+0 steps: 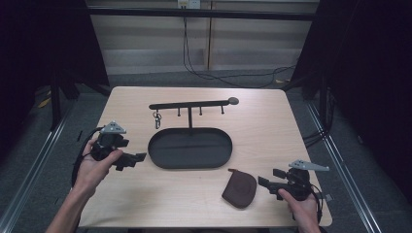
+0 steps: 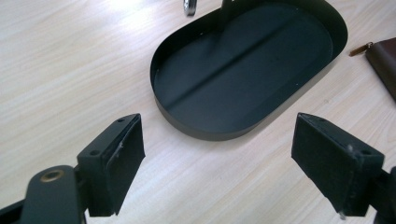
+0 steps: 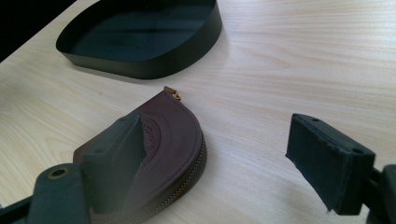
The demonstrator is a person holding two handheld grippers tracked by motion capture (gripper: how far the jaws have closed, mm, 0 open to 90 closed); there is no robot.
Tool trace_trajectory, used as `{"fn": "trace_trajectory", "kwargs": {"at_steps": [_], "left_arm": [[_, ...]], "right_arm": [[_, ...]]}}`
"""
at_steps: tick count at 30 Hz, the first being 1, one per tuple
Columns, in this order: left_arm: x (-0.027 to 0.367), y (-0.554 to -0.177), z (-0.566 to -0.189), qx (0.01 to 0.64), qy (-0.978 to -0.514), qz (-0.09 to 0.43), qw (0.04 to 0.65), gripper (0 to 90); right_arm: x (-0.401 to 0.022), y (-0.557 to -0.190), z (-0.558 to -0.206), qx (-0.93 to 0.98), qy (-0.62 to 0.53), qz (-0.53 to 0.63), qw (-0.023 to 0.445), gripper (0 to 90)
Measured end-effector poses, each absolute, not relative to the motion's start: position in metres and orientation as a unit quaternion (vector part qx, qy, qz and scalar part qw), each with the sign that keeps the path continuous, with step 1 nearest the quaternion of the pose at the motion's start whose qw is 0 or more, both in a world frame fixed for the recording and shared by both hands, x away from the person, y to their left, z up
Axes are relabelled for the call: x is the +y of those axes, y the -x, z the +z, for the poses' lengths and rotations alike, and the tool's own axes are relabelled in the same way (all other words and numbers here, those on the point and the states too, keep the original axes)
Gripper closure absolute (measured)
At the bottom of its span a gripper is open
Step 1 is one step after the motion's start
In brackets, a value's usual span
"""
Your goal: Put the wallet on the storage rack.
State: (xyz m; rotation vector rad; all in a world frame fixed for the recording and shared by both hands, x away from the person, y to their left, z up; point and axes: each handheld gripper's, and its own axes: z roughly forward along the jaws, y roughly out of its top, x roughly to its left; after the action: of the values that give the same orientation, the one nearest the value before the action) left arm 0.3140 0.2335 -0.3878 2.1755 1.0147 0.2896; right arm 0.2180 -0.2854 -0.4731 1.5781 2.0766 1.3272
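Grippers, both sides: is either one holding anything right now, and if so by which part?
Nothing is held. The left gripper stands open over bare table beside the black tray; the right gripper is open, the brown pouch lying free by one jaw.

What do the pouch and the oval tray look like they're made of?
Pouch: likely brown leather or an imitation, with a soft sheen, stitched edge, embossed ring and brass-coloured zip. Tray: probably thin sheet metal in matte black, with a thin upright wall and faint glare on its flat floor.

Brown pouch [image 1: 239, 188] between black tray [image 1: 190, 148] and right gripper [image 1: 268, 179]
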Motion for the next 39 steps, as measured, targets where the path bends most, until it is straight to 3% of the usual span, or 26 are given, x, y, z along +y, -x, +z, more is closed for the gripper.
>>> {"fn": "trace_trajectory", "kwargs": {"at_steps": [14,20,26,29,39], "left_arm": [[0.217,-0.273,-0.428,0.382,-0.833,0.101,0.387,20.1],[0.225,-0.256,-0.445,0.419,-0.809,0.080,0.405,19.5],[0.223,-0.234,-0.458,0.398,-0.830,0.061,0.387,17.3],[0.217,-0.227,-0.462,0.373,-0.845,0.055,0.380,17.1],[0.224,-0.232,-0.470,0.362,-0.848,0.052,0.384,16.3]], "right_arm": [[-0.280,-0.226,-0.471,0.735,-0.523,0.423,0.081,19.2],[-0.273,-0.226,-0.466,0.761,-0.502,0.404,0.077,23.7],[-0.265,-0.228,-0.459,0.779,-0.498,0.378,0.044,24.1],[-0.258,-0.237,-0.454,0.797,-0.489,0.352,0.039,20.2],[-0.236,-0.264,-0.447,0.841,-0.469,0.269,0.008,18.6]]}}
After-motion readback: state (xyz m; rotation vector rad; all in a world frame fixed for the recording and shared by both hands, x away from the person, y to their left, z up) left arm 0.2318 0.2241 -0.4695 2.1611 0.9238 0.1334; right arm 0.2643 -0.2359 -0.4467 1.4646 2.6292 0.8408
